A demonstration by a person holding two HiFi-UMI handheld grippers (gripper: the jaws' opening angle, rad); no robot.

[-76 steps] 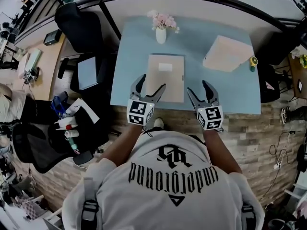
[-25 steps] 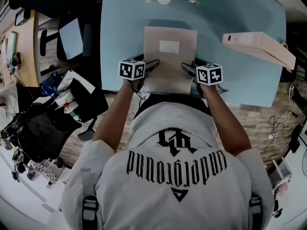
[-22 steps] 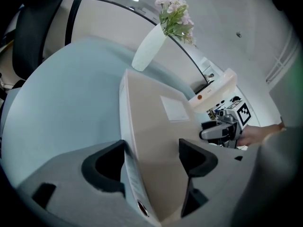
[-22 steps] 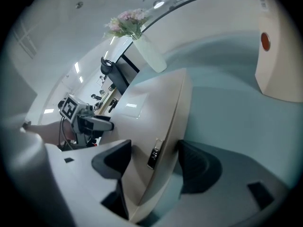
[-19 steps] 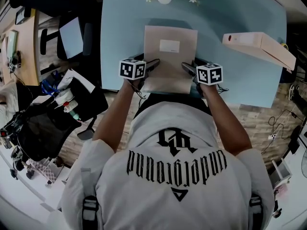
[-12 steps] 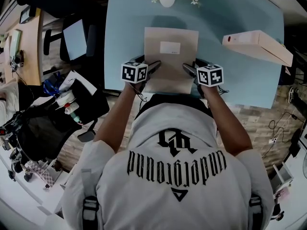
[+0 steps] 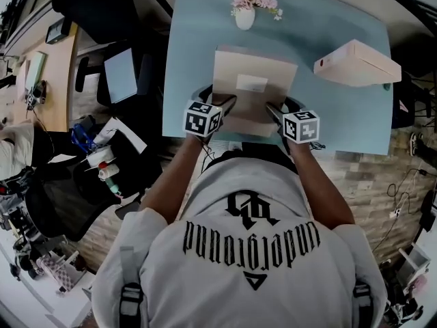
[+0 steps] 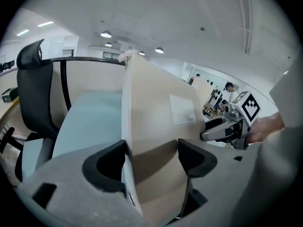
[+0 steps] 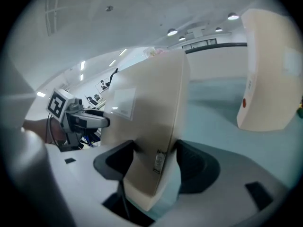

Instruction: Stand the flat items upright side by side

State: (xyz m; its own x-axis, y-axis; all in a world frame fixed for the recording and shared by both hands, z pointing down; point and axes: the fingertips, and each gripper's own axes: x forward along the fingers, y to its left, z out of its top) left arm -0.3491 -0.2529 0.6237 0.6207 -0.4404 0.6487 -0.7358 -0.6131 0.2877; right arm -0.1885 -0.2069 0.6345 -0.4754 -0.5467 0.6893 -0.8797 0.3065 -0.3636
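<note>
1. The desk (image 7: 341, 115) is carrying everything the task involves: one box in hand at its middle, and one already standing toward its right.
2. The flat box (image 7: 254, 87) is lying at the middle of the desk, tilted, with its near edge raised toward the person. Its far edge appears to be resting on the desk, just short of the vase. The panel is showing no sag between the two grips, so it is judged stiff. Its weight is judged light to moderate. The beige faces look smooth and are judged likely to slip under a loose grip.
3. The upright box (image 7: 355, 63) is standing on a narrow edge, well apart from the flat box. The space beside it is judged to be where the flat box belongs.
4. The left tongs (image 7: 217, 100) are clamping the left side edge of the flat box near its near corner. One jaw is pressing the top face and the other the underside.
5. The right tongs (image 7: 282, 108) are clamping the opposite side edge in the same way. Their jaws have just been closing, with the box wall between them.
6. Taking hold at both side edges is judged sound, since it is preventing the panel from twisting.
7. A firm squeeze is judged safe on such stiff board.
8. The label (image 7: 251, 83) is marking the top face.
9. The vase (image 7: 244, 18) is standing just beyond the far edge. It is judged fragile, so the pivoting box should be kept clear of it.
</note>
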